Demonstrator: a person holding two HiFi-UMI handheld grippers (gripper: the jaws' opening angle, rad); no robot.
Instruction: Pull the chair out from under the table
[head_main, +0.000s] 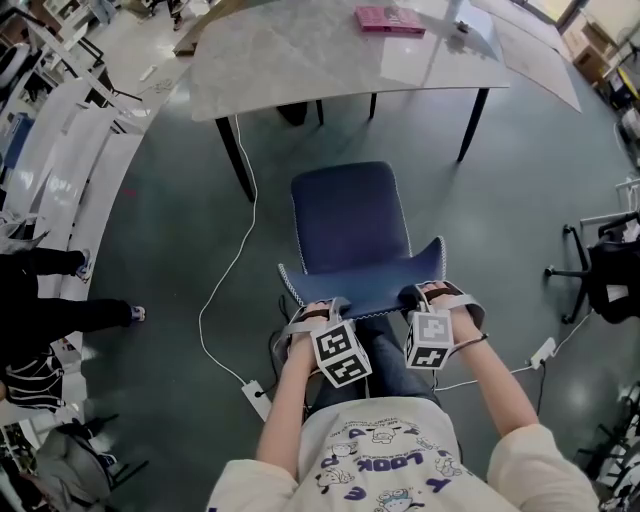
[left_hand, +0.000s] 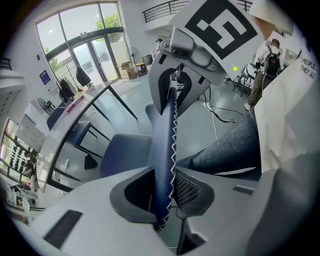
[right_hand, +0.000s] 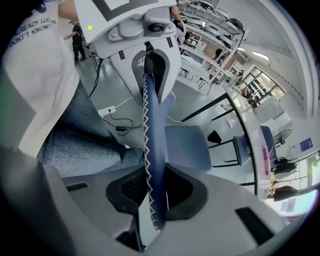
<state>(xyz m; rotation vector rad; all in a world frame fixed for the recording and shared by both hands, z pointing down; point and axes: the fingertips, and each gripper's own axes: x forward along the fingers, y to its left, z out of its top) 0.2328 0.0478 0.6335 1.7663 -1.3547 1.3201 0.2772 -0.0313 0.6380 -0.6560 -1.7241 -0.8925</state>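
My left gripper (head_main: 318, 310) and right gripper (head_main: 428, 295) both pinch the back of the chair (head_main: 345, 225). I should pull both evenly, straight away from the table (head_main: 300, 70) edge.

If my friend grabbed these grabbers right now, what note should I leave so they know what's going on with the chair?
Left gripper: shut on the backrest top edge of the blue padded chair.
Right gripper: shut on the same edge, further right.
Grey stone-look table with black legs: just ahead of the chair.
Done: the seat shows fully clear of the tabletop.
Left: pull a little more if wanted, then open both grippers.
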